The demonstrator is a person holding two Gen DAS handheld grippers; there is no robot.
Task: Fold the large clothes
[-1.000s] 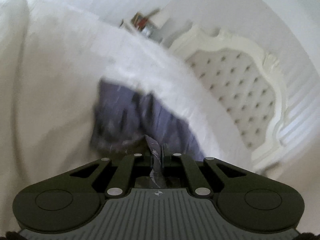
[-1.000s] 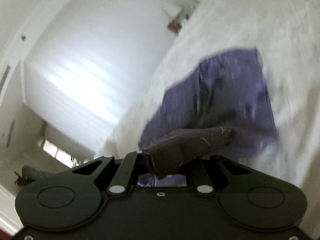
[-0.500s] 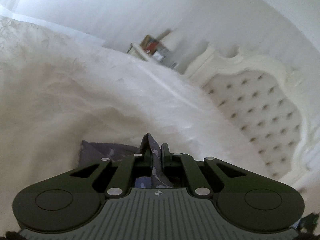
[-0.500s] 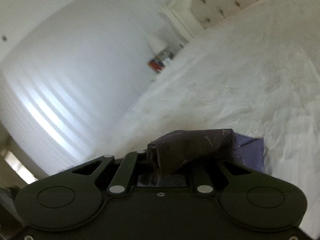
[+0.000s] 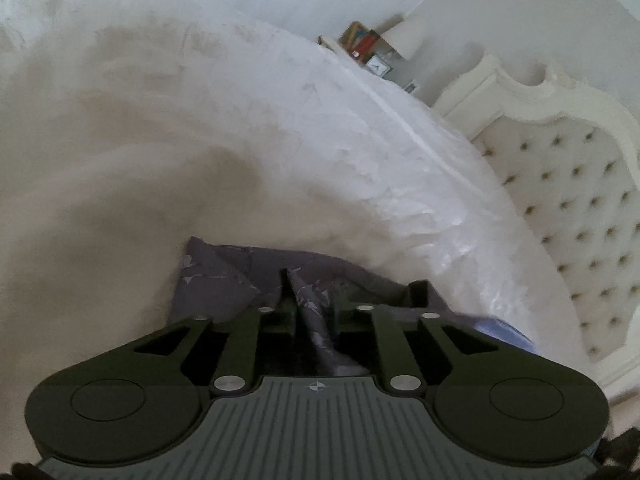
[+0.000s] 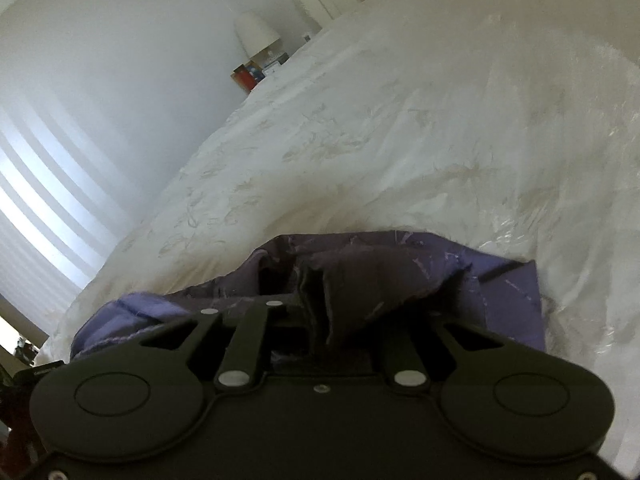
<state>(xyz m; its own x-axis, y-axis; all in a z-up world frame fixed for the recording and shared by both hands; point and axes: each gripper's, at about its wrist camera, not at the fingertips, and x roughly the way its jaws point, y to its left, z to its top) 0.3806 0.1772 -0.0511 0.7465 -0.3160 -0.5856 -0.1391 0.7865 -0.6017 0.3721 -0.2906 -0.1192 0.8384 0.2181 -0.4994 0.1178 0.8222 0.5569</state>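
White bedspread (image 5: 280,140) under apparently pinched purple garment (image 5: 224,280)

Left claw (image 5: 312,300) and right claw (image 6: 320,300) each pinch purple cloth (image 5: 224,280)

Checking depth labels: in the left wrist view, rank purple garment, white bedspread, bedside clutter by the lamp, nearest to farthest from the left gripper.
1. purple garment: pinched in the left gripper.
2. white bedspread: spreads ahead, beyond the garment.
3. bedside clutter: top right, past the bed's far edge, beside the lamp.
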